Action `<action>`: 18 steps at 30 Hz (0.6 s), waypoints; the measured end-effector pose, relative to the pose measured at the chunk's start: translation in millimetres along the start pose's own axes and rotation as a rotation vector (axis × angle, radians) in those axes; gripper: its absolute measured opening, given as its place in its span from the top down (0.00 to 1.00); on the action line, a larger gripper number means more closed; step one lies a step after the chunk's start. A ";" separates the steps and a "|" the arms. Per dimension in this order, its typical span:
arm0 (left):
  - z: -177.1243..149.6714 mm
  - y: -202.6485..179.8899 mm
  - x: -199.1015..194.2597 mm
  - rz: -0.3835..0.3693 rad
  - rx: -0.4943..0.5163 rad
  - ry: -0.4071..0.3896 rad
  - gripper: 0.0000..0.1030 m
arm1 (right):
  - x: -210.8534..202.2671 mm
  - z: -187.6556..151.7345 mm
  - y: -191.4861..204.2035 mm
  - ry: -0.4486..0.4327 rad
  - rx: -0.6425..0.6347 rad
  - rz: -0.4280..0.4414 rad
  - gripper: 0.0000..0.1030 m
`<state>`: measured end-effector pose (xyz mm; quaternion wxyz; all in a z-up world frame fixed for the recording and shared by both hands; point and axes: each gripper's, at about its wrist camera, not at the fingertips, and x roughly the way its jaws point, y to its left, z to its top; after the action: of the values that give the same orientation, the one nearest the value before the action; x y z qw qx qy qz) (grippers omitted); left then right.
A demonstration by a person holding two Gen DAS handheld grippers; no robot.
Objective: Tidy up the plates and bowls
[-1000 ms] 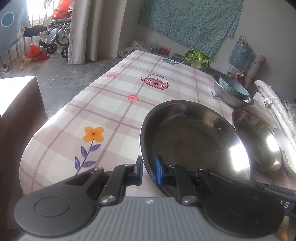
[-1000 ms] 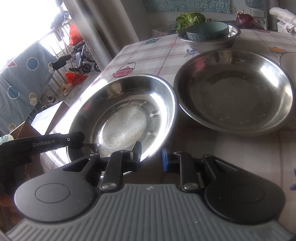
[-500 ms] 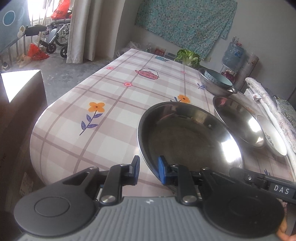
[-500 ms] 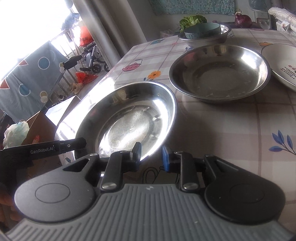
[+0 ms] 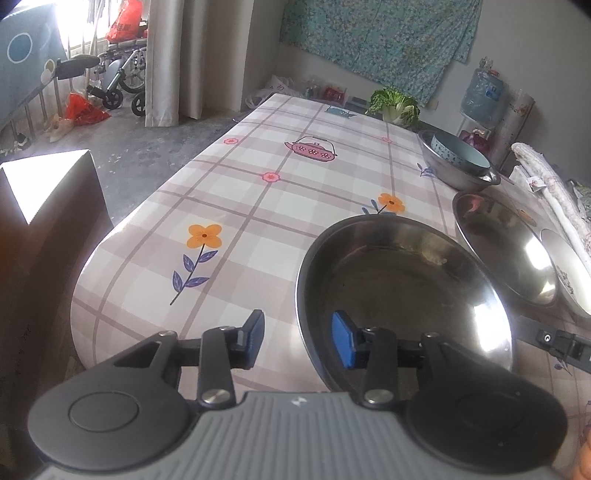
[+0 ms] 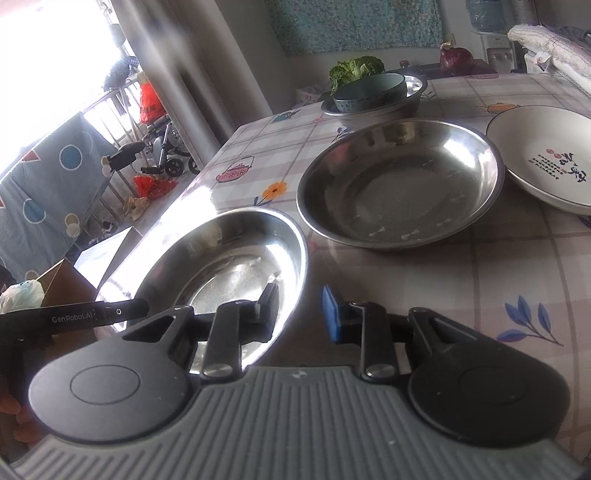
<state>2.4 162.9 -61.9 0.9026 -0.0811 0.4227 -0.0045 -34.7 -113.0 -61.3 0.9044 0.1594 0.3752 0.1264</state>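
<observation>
Across the flowered plaid tablecloth our left gripper and right gripper straddle, unclenched, the near steel plate: light, rigid and slick, so we judge its thin rim the only hold.

You're in a lived-in home, dining/kitchen corner. Table w/ checked floral oilcloth carries steel dishes and a printed plate; leafy cabbage at its far edge. Patterned cloth hangs on the wall, water jug near the far right corner, curtain and wheelchair beyond the left edge.
</observation>
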 end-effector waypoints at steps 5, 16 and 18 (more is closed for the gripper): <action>8.6 0.9 14.6 0.003 -0.003 0.036 0.60 | 14.0 8.8 -4.5 0.008 0.001 0.000 0.75; 19.8 0.3 29.3 -0.013 -0.020 0.052 0.81 | 36.4 18.4 -4.3 0.032 -0.008 0.017 0.77; 18.7 -0.6 29.0 -0.020 -0.030 0.048 0.86 | 38.8 19.7 -3.3 0.035 -0.011 0.018 0.80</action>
<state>35.4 162.7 -72.2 0.8909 -0.0985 0.4433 -0.0092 6.5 -106.3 -74.2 0.8973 0.1557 0.3888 0.1394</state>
